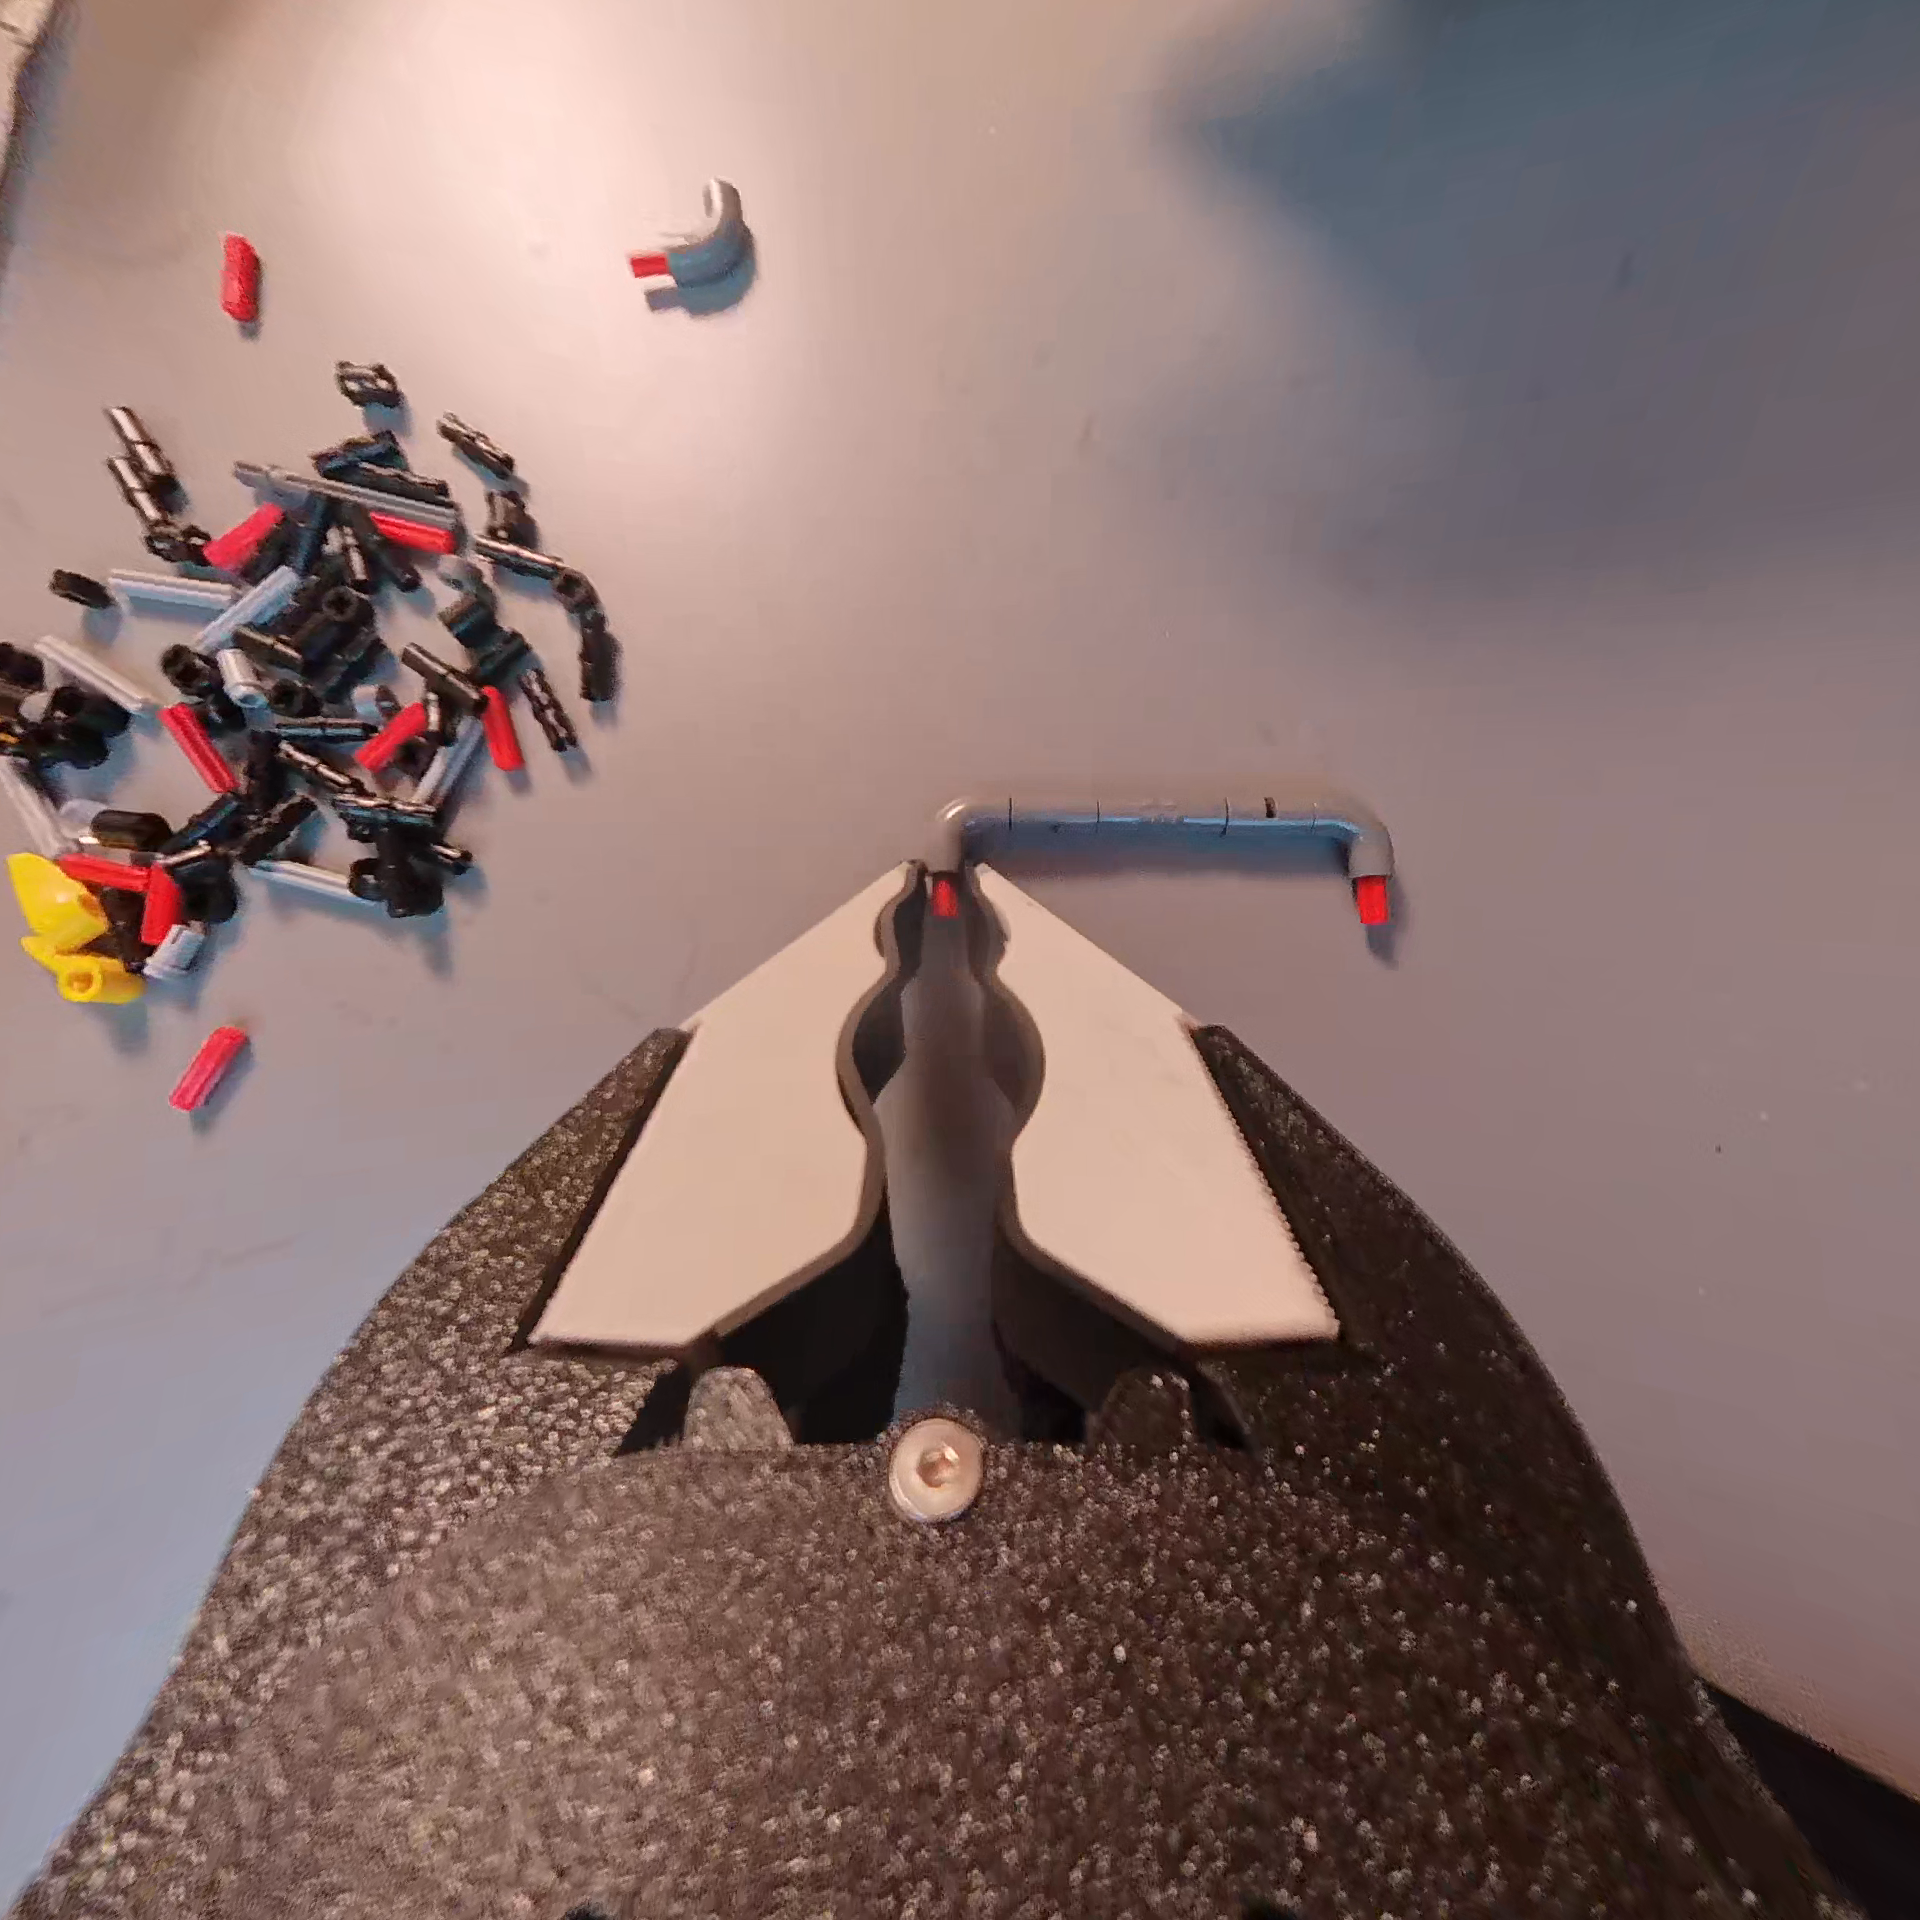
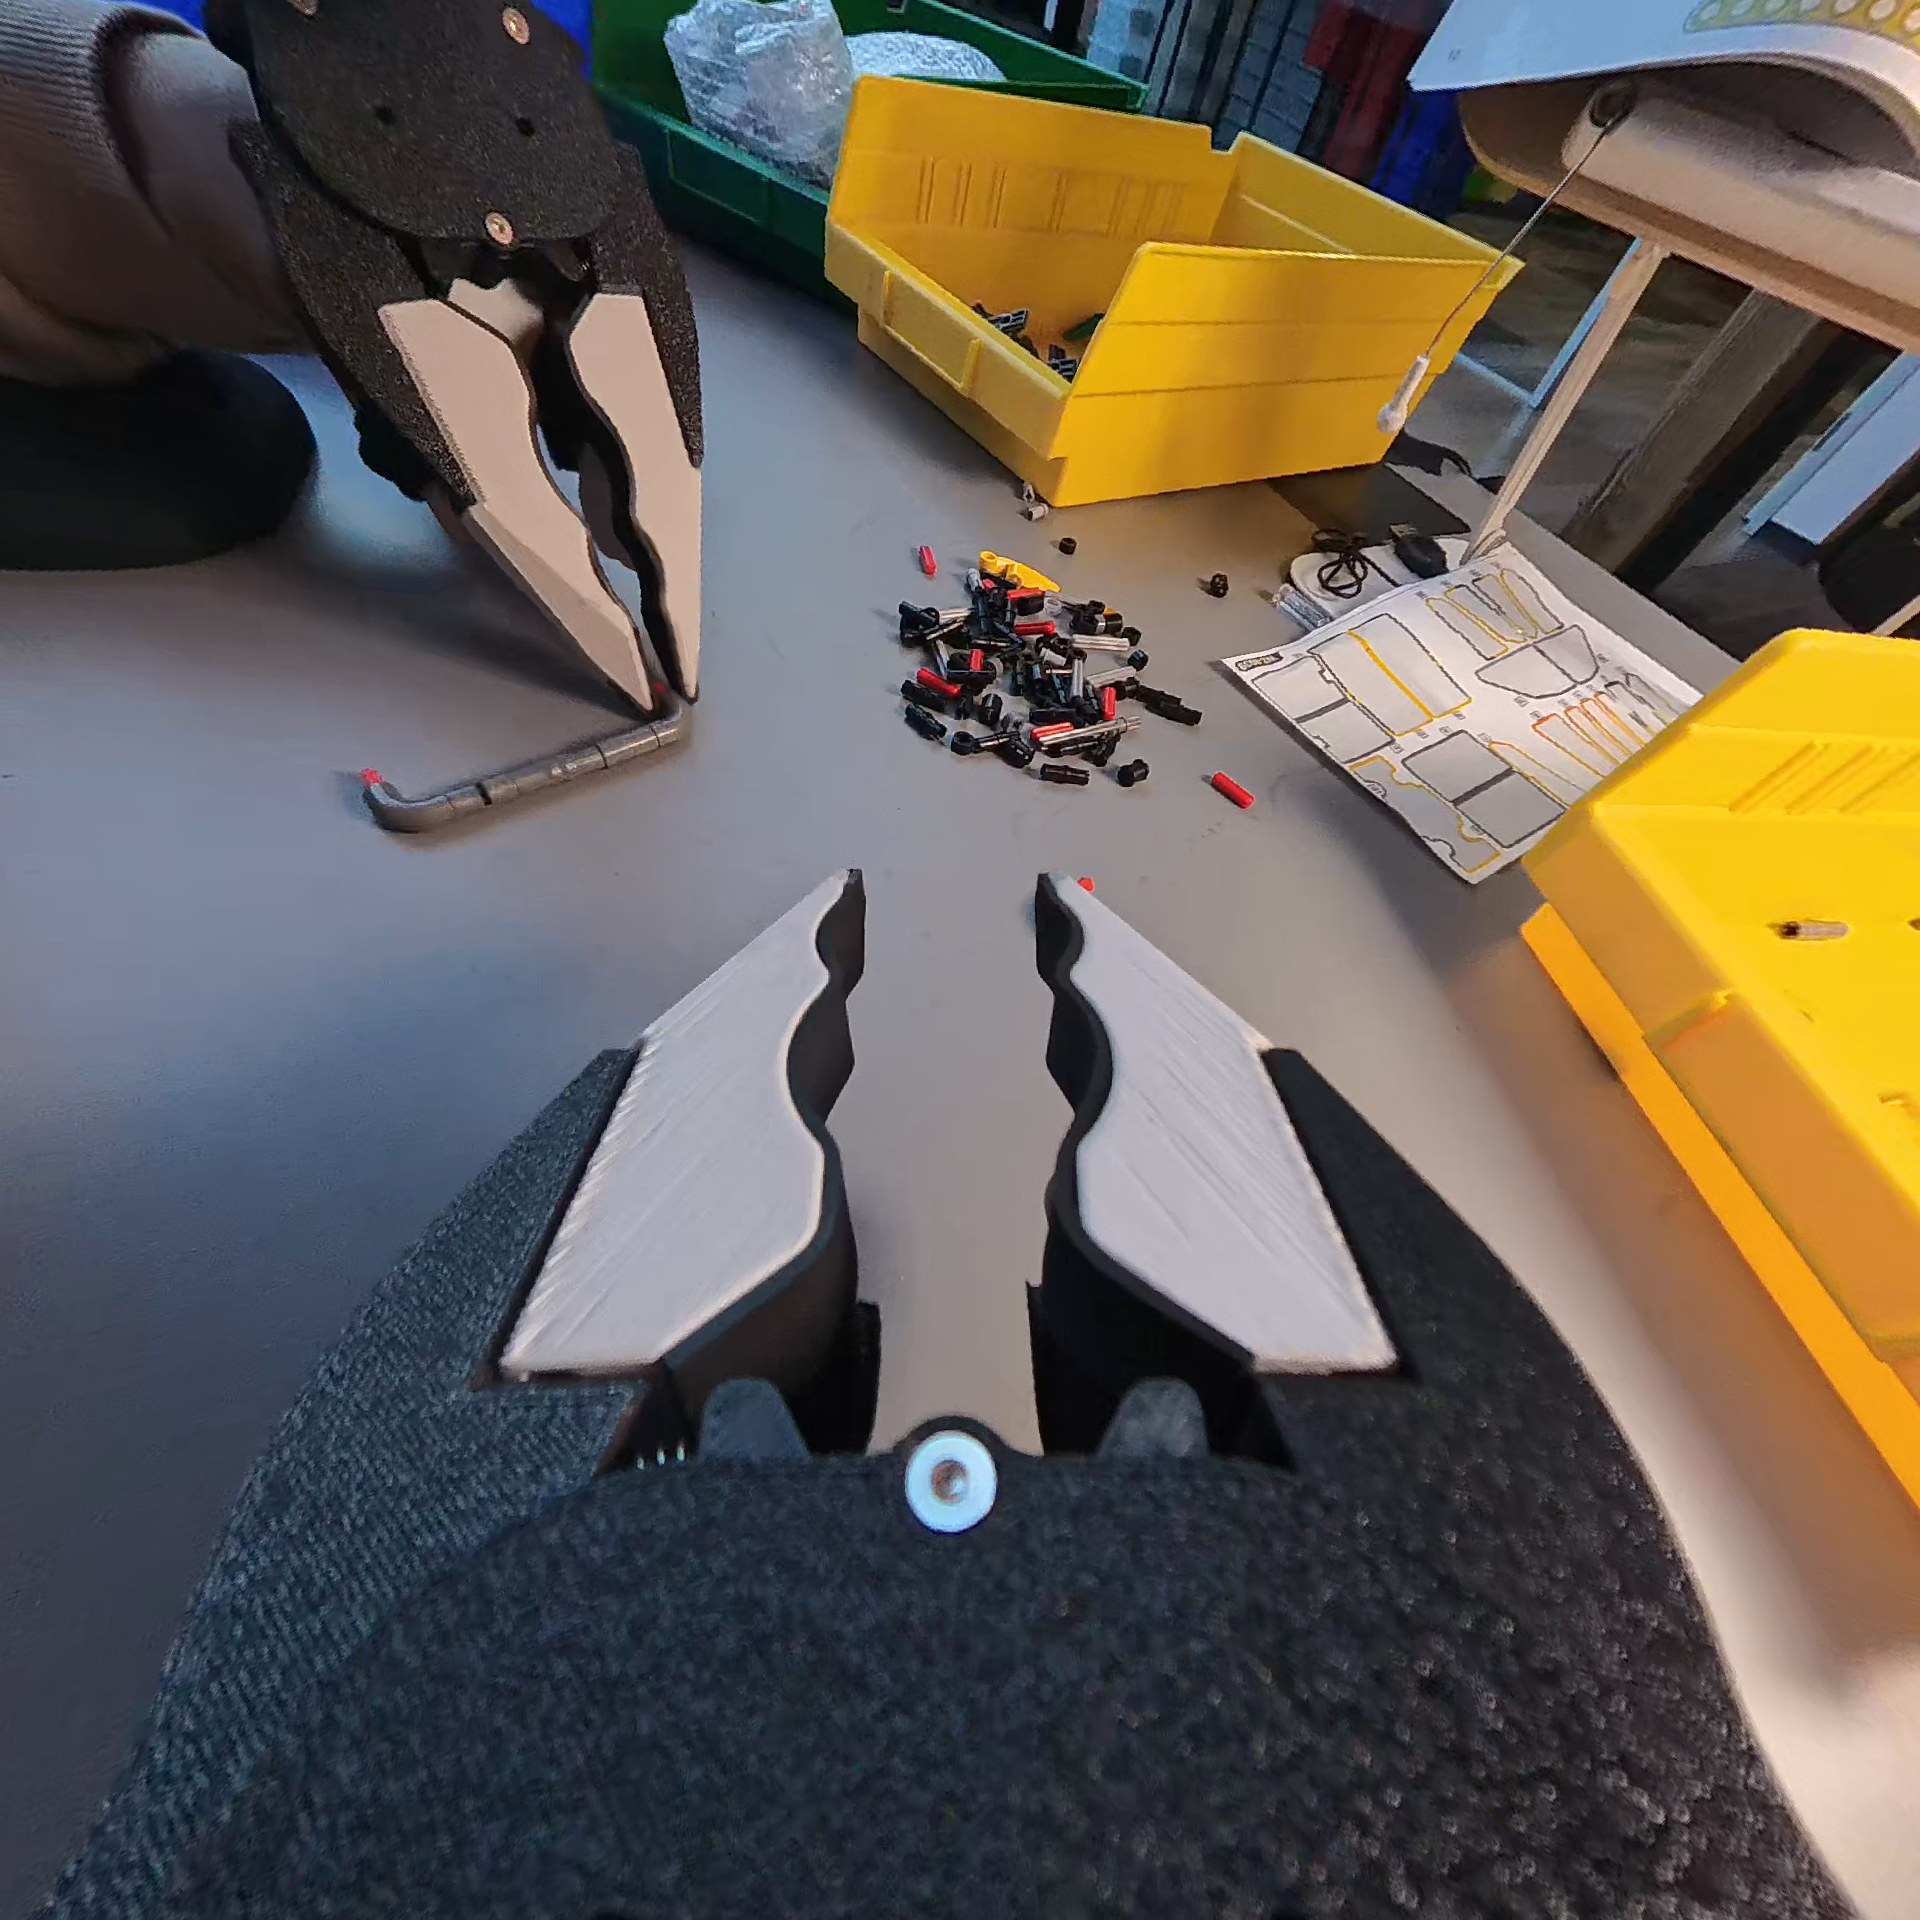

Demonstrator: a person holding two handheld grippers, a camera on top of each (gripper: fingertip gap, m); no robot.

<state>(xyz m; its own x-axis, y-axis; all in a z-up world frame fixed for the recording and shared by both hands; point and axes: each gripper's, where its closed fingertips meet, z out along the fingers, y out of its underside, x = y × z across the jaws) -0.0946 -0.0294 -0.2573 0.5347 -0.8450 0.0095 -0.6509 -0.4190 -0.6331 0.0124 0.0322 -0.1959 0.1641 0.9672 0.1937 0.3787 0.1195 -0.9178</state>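
Observation:
A grey U-shaped rod assembly (image 1: 1164,821) with red pins at both ends lies on the grey table. My left gripper (image 1: 943,883) is shut on its left end, the red pin between the fingertips. The right wrist view shows the same grip (image 2: 665,694) and the assembly (image 2: 530,774) on the table. My right gripper (image 2: 948,883) is open and empty just above the table, with a small red piece (image 2: 1086,884) by its right fingertip. A small grey elbow piece with a red pin (image 1: 701,249) lies apart, farther off.
A pile of small black, red and grey parts (image 1: 301,665) (image 2: 1029,675) lies on the table. Yellow bins (image 2: 1153,281) (image 2: 1766,935), a green bin (image 2: 727,145), a printed sheet (image 2: 1455,707) and a lamp stand (image 2: 1558,416) stand around. Tip to tip, the grippers are about 15 centimetres apart.

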